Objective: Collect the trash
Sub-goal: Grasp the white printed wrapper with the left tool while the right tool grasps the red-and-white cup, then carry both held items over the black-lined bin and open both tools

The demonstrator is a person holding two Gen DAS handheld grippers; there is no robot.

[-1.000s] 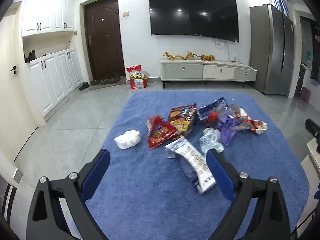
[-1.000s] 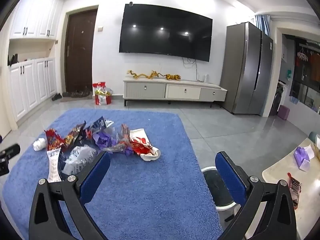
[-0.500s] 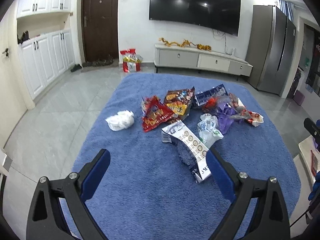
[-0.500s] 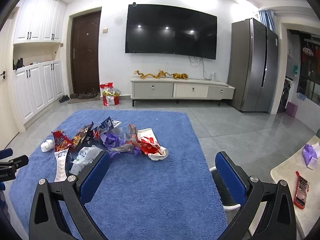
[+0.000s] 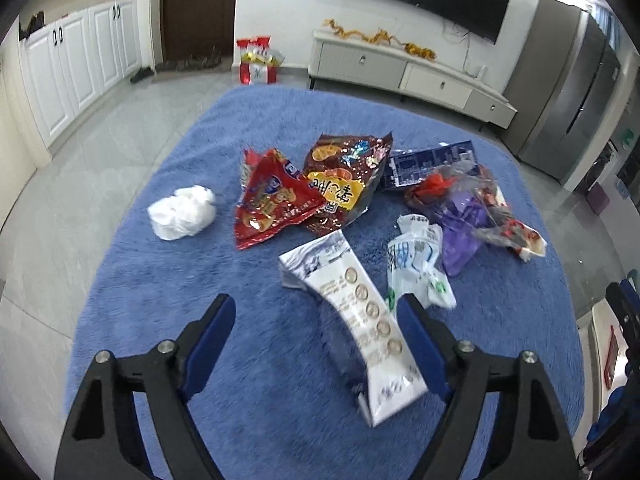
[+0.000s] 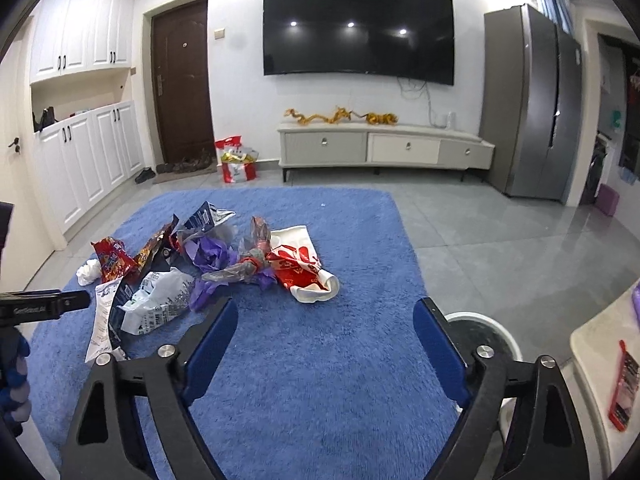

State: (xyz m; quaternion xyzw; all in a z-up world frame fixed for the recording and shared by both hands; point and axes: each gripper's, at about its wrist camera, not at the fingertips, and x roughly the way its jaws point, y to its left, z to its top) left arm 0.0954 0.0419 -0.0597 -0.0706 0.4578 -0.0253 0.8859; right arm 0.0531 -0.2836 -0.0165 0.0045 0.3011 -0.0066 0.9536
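Trash lies in a heap on a blue rug [image 5: 280, 420]: a long white wrapper [image 5: 360, 316], a red snack bag [image 5: 272, 204], a brown snack bag [image 5: 344, 172], a white tissue wad [image 5: 182, 212], a white plastic bag [image 5: 416, 264], purple plastic [image 5: 460, 228] and a dark blue packet [image 5: 432, 164]. My left gripper [image 5: 316, 320] hovers over the white wrapper, jaws closing, pads clear of it. My right gripper [image 6: 326, 320] hangs above bare rug [image 6: 320, 380], jaws closing on nothing. The red-and-white bag [image 6: 300, 268] lies ahead of it. A white bin [image 6: 480, 336] stands by its right finger.
Grey tiled floor [image 6: 500, 240] surrounds the rug. A low TV cabinet [image 6: 384, 148] and fridge [image 6: 532, 104] stand at the back, white cupboards [image 6: 88, 156] on the left. A table edge with a red phone [image 6: 624, 388] is at the right. The left gripper [image 6: 44, 304] shows at the left edge.
Both grippers have come forward and tilted down toward the rug, and the trash looks larger and nearer. Both pairs of fingers stand slightly narrower than before.
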